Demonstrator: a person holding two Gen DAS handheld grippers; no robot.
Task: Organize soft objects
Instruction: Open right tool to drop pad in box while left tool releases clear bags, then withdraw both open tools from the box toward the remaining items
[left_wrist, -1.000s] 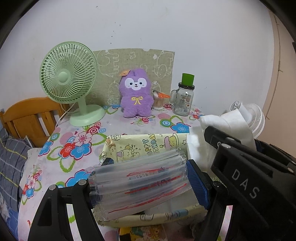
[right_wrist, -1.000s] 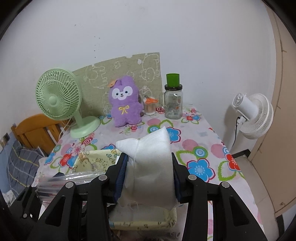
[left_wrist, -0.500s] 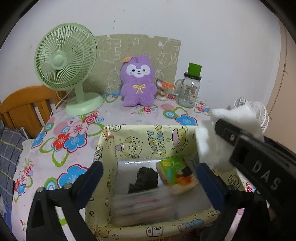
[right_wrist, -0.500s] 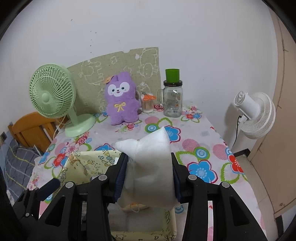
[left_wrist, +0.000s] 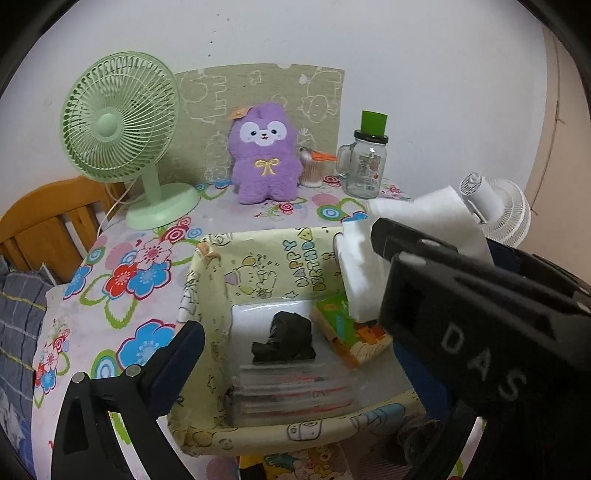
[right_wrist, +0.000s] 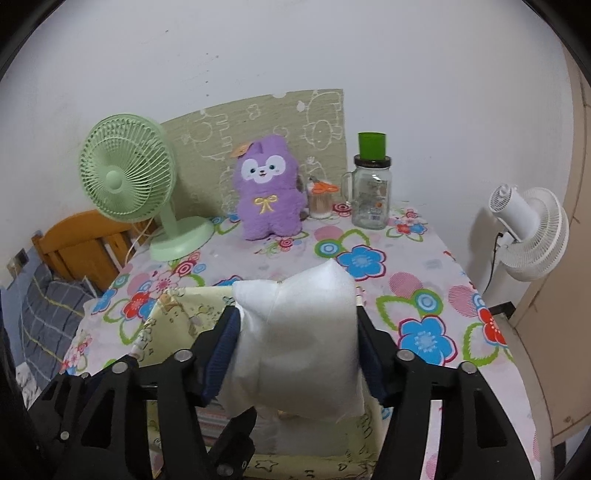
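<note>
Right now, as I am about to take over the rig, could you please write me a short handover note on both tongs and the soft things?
Left tongs: open and empty, above the yellow box.
Right tongs: shut on the white pad, held over the box's right side.
In the box: the clear packet with red print at the front, a black bundle on a white sheet, and a small colourful pack.
Done: the packet is in the box.
Left: lower the white pad into the box and let go. The purple plush toy sits at the back of the table by the green fan; perhaps it goes next.
</note>
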